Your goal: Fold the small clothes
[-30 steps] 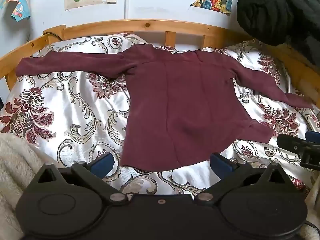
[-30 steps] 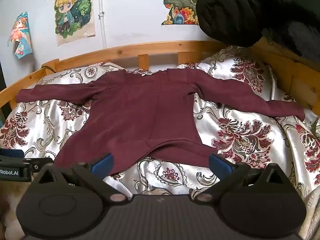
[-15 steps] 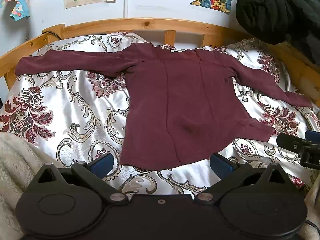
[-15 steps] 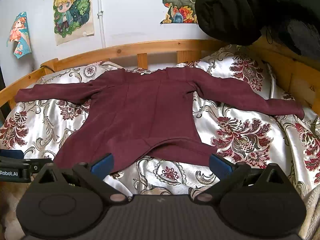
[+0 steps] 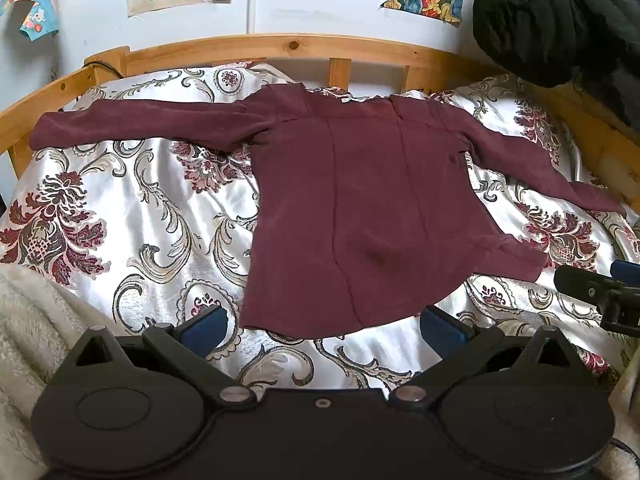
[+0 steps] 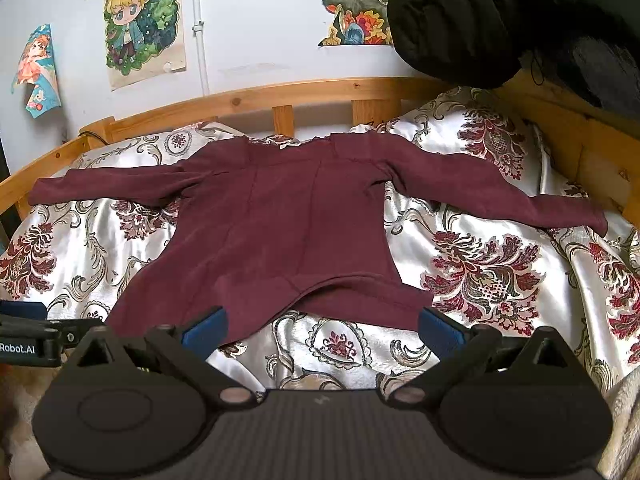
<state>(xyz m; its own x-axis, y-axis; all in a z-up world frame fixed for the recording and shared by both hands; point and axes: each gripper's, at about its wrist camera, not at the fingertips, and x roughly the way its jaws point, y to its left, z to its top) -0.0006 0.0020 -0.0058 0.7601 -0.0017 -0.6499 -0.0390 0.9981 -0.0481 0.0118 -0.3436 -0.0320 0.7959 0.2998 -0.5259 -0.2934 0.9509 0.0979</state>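
A dark maroon long-sleeved top (image 5: pixel 360 208) lies flat on the bed, neck toward the headboard, both sleeves spread out sideways. It also shows in the right wrist view (image 6: pixel 280 232). Its hem's right corner is folded under a little. My left gripper (image 5: pixel 324 326) is open and empty, just short of the hem's left part. My right gripper (image 6: pixel 320 326) is open and empty, just short of the hem's right part. The right gripper's side shows at the left wrist view's right edge (image 5: pixel 600 292).
A shiny floral bedspread (image 5: pixel 132 216) covers the bed. A wooden bed rail (image 5: pixel 280 46) runs along the back and sides. A black padded jacket (image 6: pixel 500 12) hangs at the upper right. A fluffy cream blanket (image 5: pixel 28 320) lies at the near left.
Both grippers have drawn back and risen slightly from the hem. The top lies as before, and the jaws stay open.
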